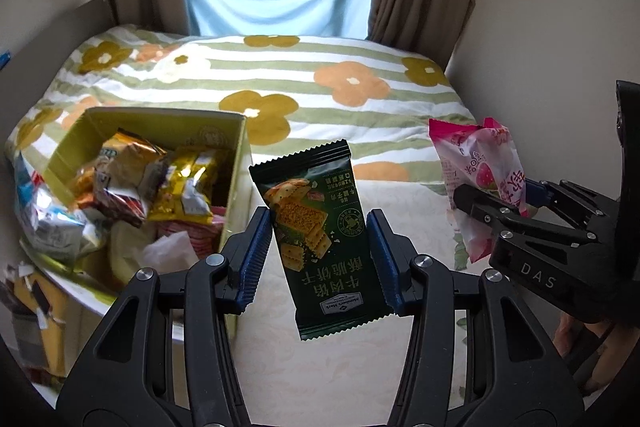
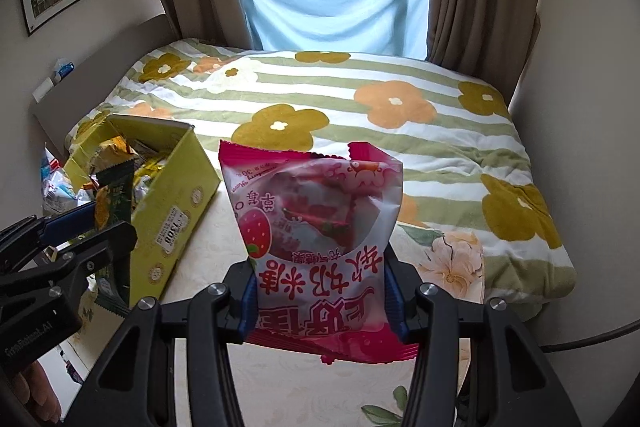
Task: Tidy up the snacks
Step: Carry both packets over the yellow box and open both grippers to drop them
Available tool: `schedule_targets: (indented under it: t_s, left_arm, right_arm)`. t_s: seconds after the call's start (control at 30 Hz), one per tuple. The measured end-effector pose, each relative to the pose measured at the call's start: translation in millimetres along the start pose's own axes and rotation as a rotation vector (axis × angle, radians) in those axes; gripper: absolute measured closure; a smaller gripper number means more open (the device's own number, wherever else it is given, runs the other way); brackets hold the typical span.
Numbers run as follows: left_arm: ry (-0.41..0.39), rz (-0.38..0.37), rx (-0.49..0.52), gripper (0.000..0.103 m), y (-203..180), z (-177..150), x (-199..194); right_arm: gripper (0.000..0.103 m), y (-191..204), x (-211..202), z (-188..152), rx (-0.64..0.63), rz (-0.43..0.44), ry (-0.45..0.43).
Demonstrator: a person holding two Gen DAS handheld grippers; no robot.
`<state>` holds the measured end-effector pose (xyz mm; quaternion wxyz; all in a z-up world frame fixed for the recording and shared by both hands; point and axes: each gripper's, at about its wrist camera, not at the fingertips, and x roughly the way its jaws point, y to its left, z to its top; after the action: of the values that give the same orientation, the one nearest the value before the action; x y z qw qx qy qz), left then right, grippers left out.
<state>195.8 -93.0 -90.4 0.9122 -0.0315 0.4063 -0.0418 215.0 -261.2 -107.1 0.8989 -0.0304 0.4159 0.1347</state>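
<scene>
- Left gripper point(image 1: 318, 251): jaws pinching a dark green cracker packet point(image 1: 316, 227) by its two long edges, packet upright and tilted slightly, lifted clear of the tabletop point(image 1: 320, 367).
- Right gripper point(image 2: 320, 303): jaws pressed onto the lower part of a pink candy bag point(image 2: 316, 219), bag standing up between them, puffy top free above.
- Yellow box point(image 1: 236, 163) just left of the left jaws, open top, already heaped with mixed snack packs point(image 1: 136, 179); more loose wrappers beyond its far-left wall.
- Likely step: drop both held snacks into the box. Judged mid-task, box nearly full.
- Cracker packet first: shortest path, only the near box wall between jaws and the opening.
- Lift above the rim before swinging left; bottom edge of the packet hangs below the jaws and could catch the wall.
- Aim for the gap near the right inner wall, where the pile looks lower.
- Spread the jaws only once the packet is over the opening; slick foil will slide off the heap if let go too high.
- Keep the right gripper back and to the right meanwhile; both tools sit near each other, clash risk over the box.
- Candy bag second: soft and air-filled, light grip enough, avoid squeezing harder.
- Lay it flat on top, not upright, or it may tip out over the rim.
- Flowered bed point(image 2: 400, 131) beyond the tabletop: not part of the drop zone.
</scene>
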Motion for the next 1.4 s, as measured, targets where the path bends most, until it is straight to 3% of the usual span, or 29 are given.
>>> schedule_targets:
  t_s: [0.3, 0.53, 0.8, 0.83, 0.87, 0.93, 1.4]
  left_arm:
    - [-0.001, -0.026, 0.006, 0.057, 110.9, 20.0, -23.7]
    - [0.076, -0.024, -0.007, 0.057, 200.3, 16.7, -4.7]
    - [0.182, -0.079, 0.029, 0.057, 238.6, 7.4, 24.5]
    - [0.19, -0.088, 0.031, 0.05, 238.5, 6.5, 26.9]
    - [0.199, -0.091, 0.036, 0.026, 238.7, 6.8, 30.3]
    - [0.186, -0.067, 0.044, 0.001, 238.4, 6.3, 31.5]
    - [0.144, -0.048, -0.015, 0.0, 263.1, 8.3, 7.6]
  right_arm:
    - [0.056, 103.5, -5.9, 27.2, 0.002, 0.034, -0.037]
    - [0.056, 172.1, 23.7, 38.8, 0.011, 0.055, -0.018]
    - [0.056, 209.6, 47.2, 34.1, 0.03, 0.051, 0.054]
    - [0.056, 209.7, 49.6, 33.8, 0.034, 0.049, 0.062]
    - [0.056, 209.9, 50.6, 33.9, 0.037, 0.047, 0.066]
    - [0.056, 208.3, 53.2, 34.3, 0.042, 0.041, 0.069]
    - [0.056, 220.5, 72.4, 46.3, 0.039, 0.096, 0.124]
